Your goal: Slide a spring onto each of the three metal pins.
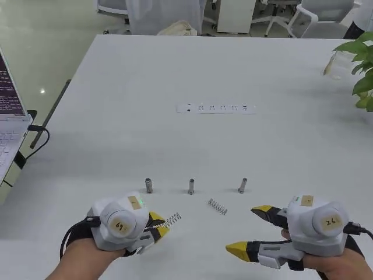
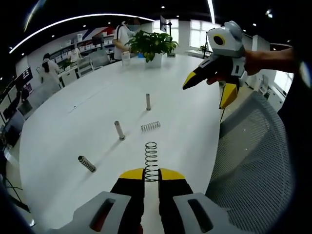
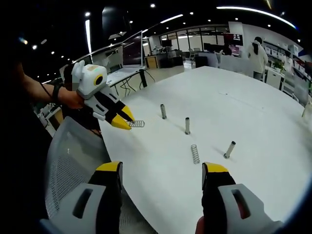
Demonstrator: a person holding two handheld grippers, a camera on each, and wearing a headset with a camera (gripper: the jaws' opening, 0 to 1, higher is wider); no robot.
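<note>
Between the left gripper's (image 2: 151, 174) yellow fingertips (image 2: 131, 174) one spring (image 2: 151, 157) is pinched by its end, jutting forward. Beyond them, the left pin (image 1: 148, 185) carries a fitted spring (image 2: 87, 163); the middle pin (image 1: 191, 186) and right pin (image 1: 242, 185) stand bare. Just ahead of the right gripper's (image 3: 162, 167) wide-spread fingers (image 3: 109, 168) lies a loose spring (image 1: 217, 206).

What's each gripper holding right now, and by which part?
Left gripper grips a spring by its near end, between its fingers. Right gripper is open, holding nothing.

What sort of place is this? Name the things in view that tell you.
Probably an open-plan office: a large white table with a socket strip on it, a laptop at its edge, and office chairs beyond it.
</note>
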